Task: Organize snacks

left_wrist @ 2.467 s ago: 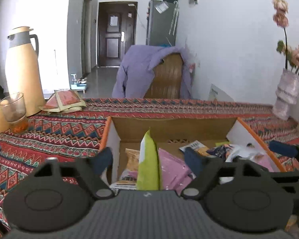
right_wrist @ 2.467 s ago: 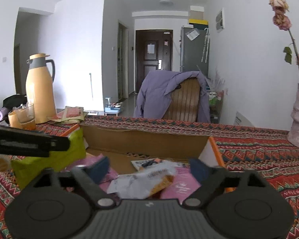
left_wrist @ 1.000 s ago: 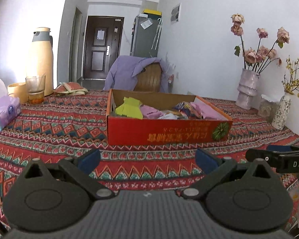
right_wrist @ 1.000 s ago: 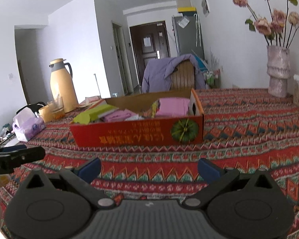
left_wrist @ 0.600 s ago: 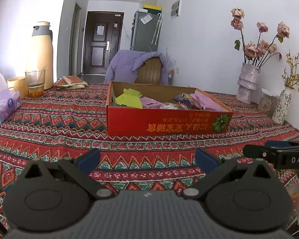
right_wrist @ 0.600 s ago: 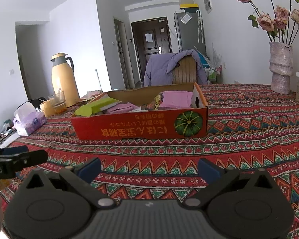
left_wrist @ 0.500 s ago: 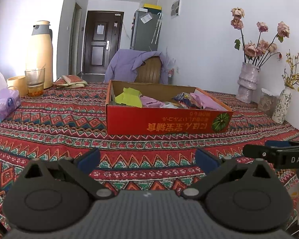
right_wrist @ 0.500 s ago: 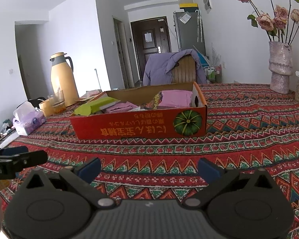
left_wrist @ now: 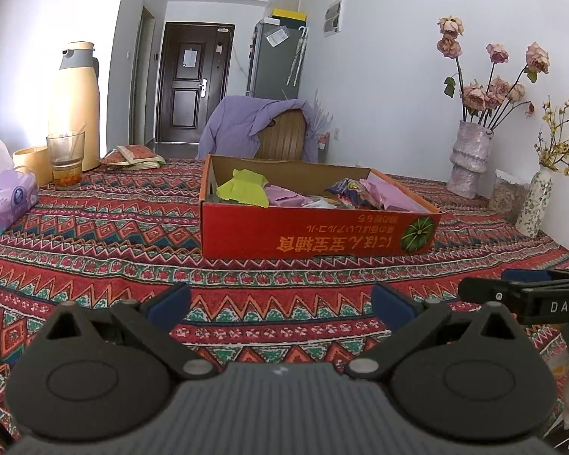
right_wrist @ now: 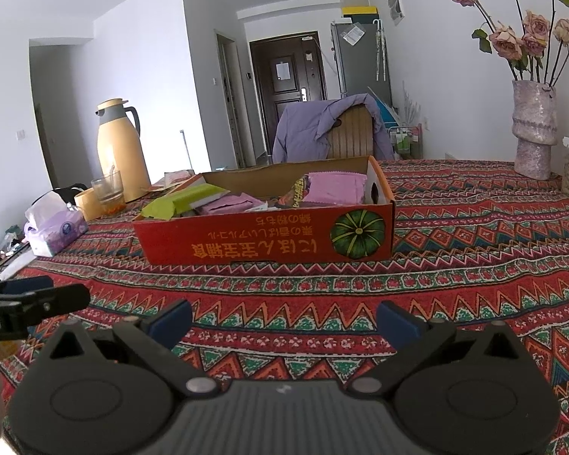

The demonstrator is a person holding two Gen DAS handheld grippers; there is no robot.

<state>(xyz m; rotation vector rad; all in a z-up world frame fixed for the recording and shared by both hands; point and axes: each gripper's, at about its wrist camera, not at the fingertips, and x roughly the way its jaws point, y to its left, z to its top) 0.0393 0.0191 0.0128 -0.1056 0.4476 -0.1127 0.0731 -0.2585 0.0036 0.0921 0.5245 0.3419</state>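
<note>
Red cardboard faces us: the snack box (left_wrist: 315, 233) sits on the table (left_wrist: 106, 227) ahead of both tools, its long side printed in yellow characters that stand upside down, so we cannot read them, with a green pumpkin picture at the right end. Inside we see a lime-green packet (left_wrist: 242, 187) toward the left end, pink packets (right_wrist: 335, 188) and a dark, colourfully printed bag (left_wrist: 351, 191) toward the right; the print on these is too small to read.

Our left tool (left_wrist: 280, 303) hovers over the patterned cloth short of the box, blue pads spread wide and holding nothing. Our right tool (right_wrist: 284, 320) hovers likewise, wide and empty, with the box ahead and slightly to its left. In the left view the right tool's body enters at the right edge and bears white letters "DAS". In the right view the left tool's body shows at the left edge with part of a word ending "LAI".

Ahead and to the left of both tools stand a yellow thermos jug (left_wrist: 76, 104), a drinking glass (left_wrist: 65, 157) just in front of it, and a purple tissue pack (left_wrist: 5, 199). Ahead to the right stands a vase of dried roses (left_wrist: 470, 155).
</note>
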